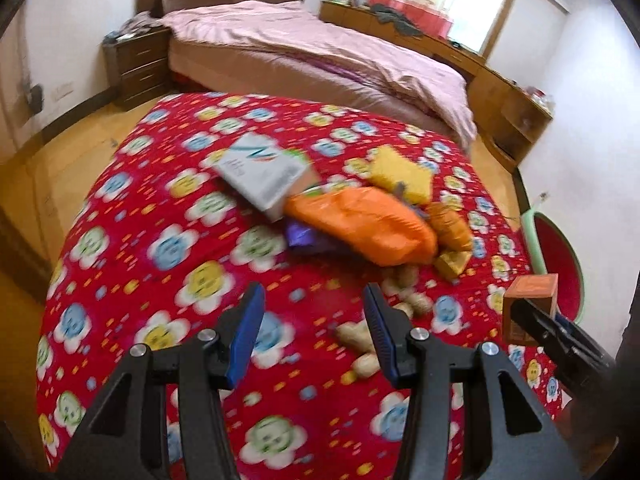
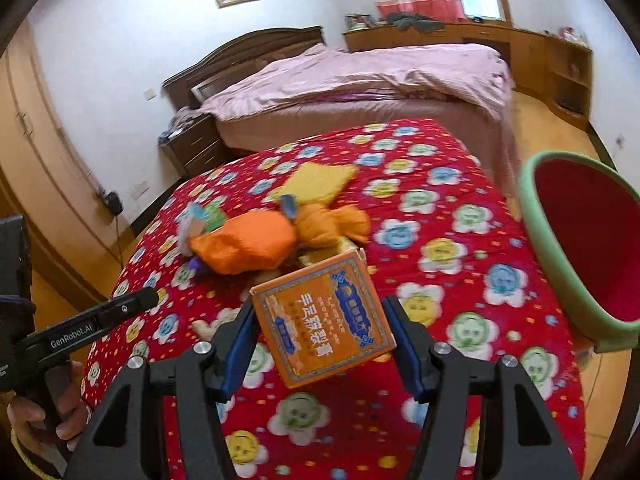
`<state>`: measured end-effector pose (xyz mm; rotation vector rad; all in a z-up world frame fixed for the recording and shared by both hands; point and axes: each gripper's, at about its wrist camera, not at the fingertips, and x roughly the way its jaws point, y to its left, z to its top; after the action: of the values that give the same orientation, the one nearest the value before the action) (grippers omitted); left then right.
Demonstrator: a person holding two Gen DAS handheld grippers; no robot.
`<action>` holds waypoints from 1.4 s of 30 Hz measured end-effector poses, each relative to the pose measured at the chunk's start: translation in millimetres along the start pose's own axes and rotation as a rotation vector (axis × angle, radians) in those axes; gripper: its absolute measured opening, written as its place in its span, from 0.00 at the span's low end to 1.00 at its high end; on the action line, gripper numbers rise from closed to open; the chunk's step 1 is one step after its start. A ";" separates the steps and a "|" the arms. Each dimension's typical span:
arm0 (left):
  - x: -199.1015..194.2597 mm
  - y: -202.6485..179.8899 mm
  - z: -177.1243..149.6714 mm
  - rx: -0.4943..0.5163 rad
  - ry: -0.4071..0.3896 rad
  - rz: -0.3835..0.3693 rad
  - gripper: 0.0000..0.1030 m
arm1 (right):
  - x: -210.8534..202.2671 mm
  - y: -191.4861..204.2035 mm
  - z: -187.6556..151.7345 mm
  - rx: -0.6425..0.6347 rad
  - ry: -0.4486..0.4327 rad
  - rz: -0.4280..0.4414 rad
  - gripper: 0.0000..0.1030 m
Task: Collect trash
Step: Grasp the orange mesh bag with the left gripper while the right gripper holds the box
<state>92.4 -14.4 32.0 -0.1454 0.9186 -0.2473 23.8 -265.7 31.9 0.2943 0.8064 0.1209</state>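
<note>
My right gripper (image 2: pixel 320 320) is shut on an orange box (image 2: pixel 324 316) with blue print and holds it above the red flowered cloth (image 2: pixel 460 280). The box also shows at the right of the left wrist view (image 1: pixel 530 300). My left gripper (image 1: pixel 314 308) is open and empty over the cloth, above some peanuts (image 1: pixel 356 336). Ahead of it lies a pile of trash: a white box (image 1: pixel 262 172), an orange bag (image 1: pixel 368 228), a yellow wrapper (image 1: pixel 400 172), a purple wrapper (image 1: pixel 304 236). A green-rimmed red bin (image 2: pixel 580 248) stands right of the table.
A bed with a pink cover (image 1: pixel 320 52) lies behind the table. A dark nightstand (image 1: pixel 136 64) is at its left, a wooden desk (image 1: pixel 500 92) along the right wall. The person's hand (image 2: pixel 40 412) holds the left gripper's handle at the lower left.
</note>
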 end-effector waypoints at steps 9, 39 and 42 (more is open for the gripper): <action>35.5 -44.0 29.2 0.137 0.013 -0.025 0.56 | -6.9 -41.1 -3.0 0.099 -0.006 -0.041 0.62; 58.5 -56.9 26.8 0.152 0.040 -0.032 0.02 | -20.9 -69.8 -12.0 0.172 -0.028 -0.049 0.62; 44.1 -58.6 25.2 0.148 0.016 -0.056 0.02 | -24.8 -68.7 -11.5 0.172 -0.037 -0.046 0.62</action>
<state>129.5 -82.3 26.8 -0.0330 0.9094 -0.3677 -2.0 -334.1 20.7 0.4394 0.7875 0.0028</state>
